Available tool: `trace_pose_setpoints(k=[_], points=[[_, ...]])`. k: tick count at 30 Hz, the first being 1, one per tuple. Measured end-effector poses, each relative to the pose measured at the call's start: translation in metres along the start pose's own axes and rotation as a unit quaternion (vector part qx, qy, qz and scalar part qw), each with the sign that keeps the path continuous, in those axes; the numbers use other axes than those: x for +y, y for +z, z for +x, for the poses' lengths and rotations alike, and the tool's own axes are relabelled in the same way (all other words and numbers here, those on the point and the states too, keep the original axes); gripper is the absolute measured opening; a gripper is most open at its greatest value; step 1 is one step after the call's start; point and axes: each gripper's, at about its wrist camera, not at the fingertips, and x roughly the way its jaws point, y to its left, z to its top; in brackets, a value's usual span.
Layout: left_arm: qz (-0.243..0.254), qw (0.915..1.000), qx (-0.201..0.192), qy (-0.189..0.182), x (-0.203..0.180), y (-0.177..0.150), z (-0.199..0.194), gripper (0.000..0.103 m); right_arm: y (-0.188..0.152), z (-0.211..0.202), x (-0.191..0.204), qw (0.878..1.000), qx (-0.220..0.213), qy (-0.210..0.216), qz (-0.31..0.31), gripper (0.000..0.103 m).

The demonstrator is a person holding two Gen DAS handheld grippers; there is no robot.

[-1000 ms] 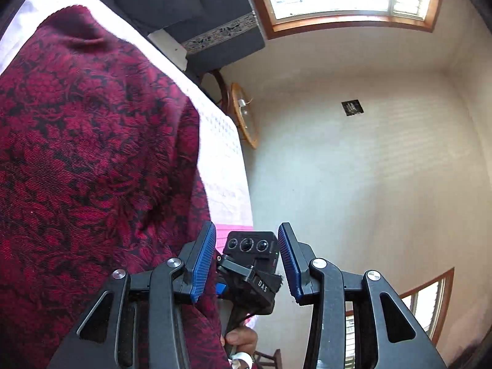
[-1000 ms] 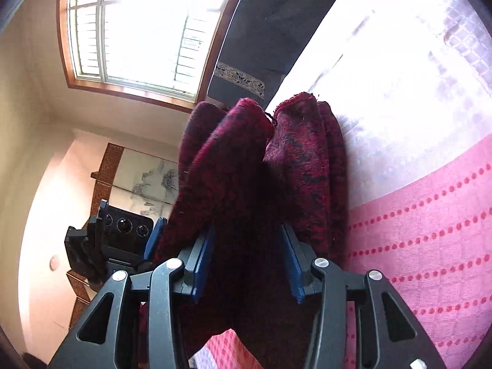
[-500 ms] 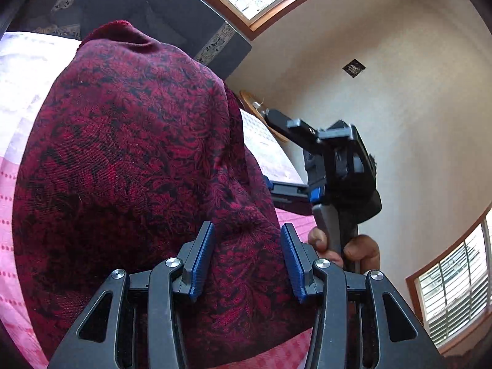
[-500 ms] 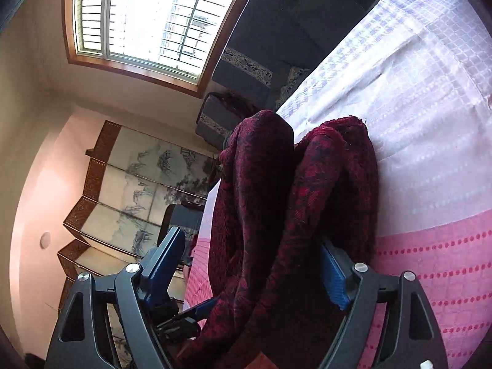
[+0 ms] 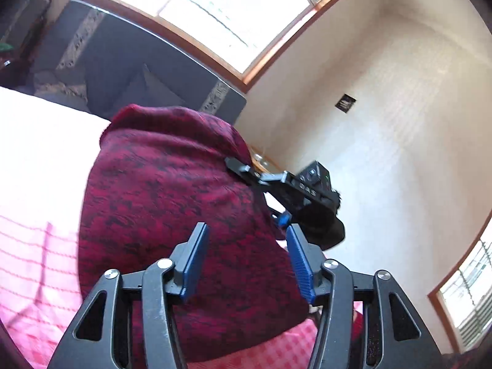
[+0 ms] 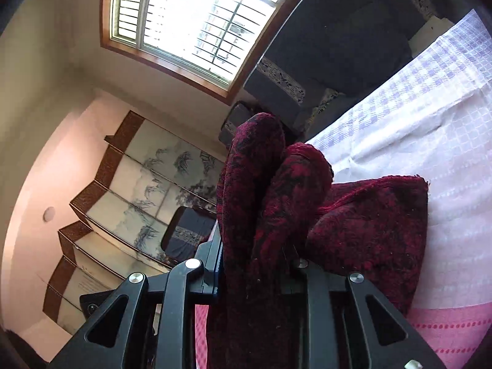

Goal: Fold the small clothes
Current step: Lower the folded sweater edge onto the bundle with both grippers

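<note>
Two grippers worked a single dark red garment [image 5: 172, 203] that lay bunched near the middle of the bed [image 5: 40, 141], where the bedspread's white part met its pink dotted band.

On the left side, the left gripper [image 5: 246, 261] pointed at the broad, draped face of the cloth. Its blue pads [image 5: 195, 261] stood apart and were opening, with fabric filling the space between them but, as far as the view showed, not pinched. Past the garment's right edge, toward the wall, the right gripper [image 5: 243, 170] reached in from the far side of the bed and bit into the upper fold.

From its own camera, the right gripper [image 6: 255, 273] was closing on a thick bundle of the garment [image 6: 369, 230]; the cloth rose in two upright rolls straight out of the jaws, and a flatter flap slumped to the right onto the white bedspread [image 6: 430, 129].

The fabric looked like a soft, fairly thick weave, limp rather than stiff, likely to sag and slide out of shape when lifted by one point. A hem or corner, taken at two spread points, would probably give cleaner folds than the gathered middle. Its pattern was crimson mottled with black, with a slightly fuzzy, frayed edge at the flap's corner.
</note>
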Motion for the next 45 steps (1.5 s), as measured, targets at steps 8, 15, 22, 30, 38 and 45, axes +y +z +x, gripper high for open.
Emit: trace_pose_setpoints(k=[8, 15, 22, 30, 38, 45], points=[[-0.019, 0.9972, 0.066, 0.029, 0.028, -0.032, 0.036, 0.059, -0.020, -0.056, -0.057, 0.993, -0.045, -0.072, 0.078, 0.055], [-0.007, 0.9969, 0.070, 0.035, 0.018, -0.035, 0.048, 0.060, -0.022, -0.064, 0.004, 0.996, 0.002, -0.093, -0.006, 0.055], [-0.014, 0.9967, 0.066, 0.045, 0.011, -0.032, 0.050, 0.060, -0.038, -0.008, -0.001, 0.987, 0.066, -0.144, -0.010, 0.028], [-0.020, 0.9969, 0.068, 0.033, 0.007, -0.030, 0.044, 0.061, -0.053, -0.058, 0.042, 0.983, -0.014, -0.158, -0.092, 0.012], [0.041, 0.9928, 0.095, 0.061, -0.005, -0.045, 0.058, 0.065, -0.072, -0.060, -0.025, 0.987, -0.009, -0.162, 0.004, 0.012], [0.030, 0.9930, 0.098, 0.058, -0.005, -0.043, 0.063, 0.068, -0.061, -0.063, 0.000, 0.983, -0.012, -0.182, -0.025, 0.026]])
